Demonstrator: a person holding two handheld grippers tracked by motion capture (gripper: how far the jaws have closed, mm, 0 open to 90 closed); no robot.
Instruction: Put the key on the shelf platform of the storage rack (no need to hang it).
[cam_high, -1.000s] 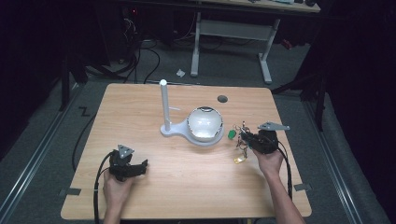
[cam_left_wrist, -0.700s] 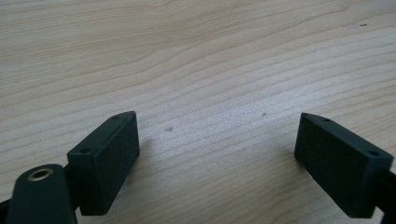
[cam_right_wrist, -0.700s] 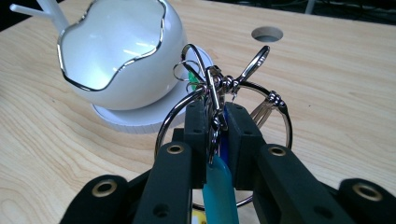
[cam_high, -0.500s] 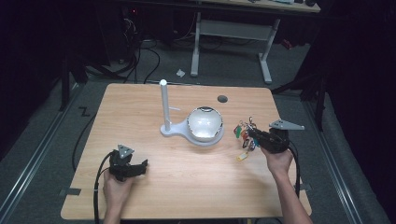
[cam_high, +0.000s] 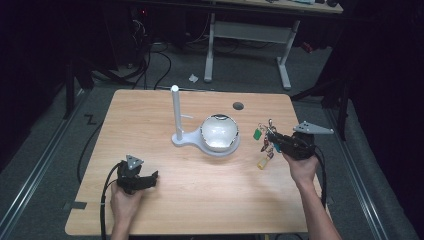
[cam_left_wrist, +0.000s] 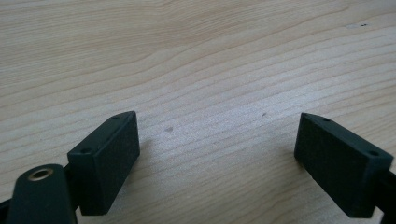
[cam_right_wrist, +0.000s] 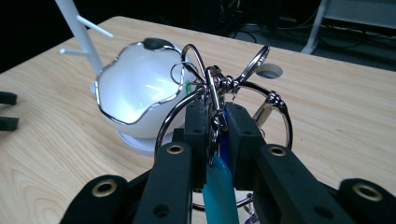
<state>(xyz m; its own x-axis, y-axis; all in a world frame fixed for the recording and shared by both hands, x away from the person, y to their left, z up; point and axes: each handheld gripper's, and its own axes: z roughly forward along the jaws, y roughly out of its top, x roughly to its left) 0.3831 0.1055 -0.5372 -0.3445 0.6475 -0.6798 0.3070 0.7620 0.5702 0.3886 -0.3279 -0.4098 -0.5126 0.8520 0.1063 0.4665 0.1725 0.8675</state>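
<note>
My right gripper (cam_high: 274, 136) (cam_right_wrist: 215, 116) is shut on a bunch of key rings (cam_right_wrist: 224, 84) (cam_high: 263, 131) with coloured tags: green (cam_high: 257, 133), yellow (cam_high: 261, 163) and a teal one (cam_right_wrist: 218, 186) between the jaws. It hovers just right of a white bowl (cam_high: 219, 132) (cam_right_wrist: 135, 91) that sits on a white stand with an upright post (cam_high: 176, 112) (cam_right_wrist: 77, 25). My left gripper (cam_high: 145, 180) (cam_left_wrist: 217, 149) rests low over bare wood at the front left, open, nothing between its pads (cam_left_wrist: 109, 158).
The wooden table (cam_high: 150, 125) has a round cable hole (cam_high: 238, 106) near its far edge. Beyond it stand a desk frame (cam_high: 250, 30) and floor cables. The table's right edge lies close to my right hand.
My right gripper has carried the key rings a little rightward and away from the bowl, then steadied. The left gripper has not moved.
</note>
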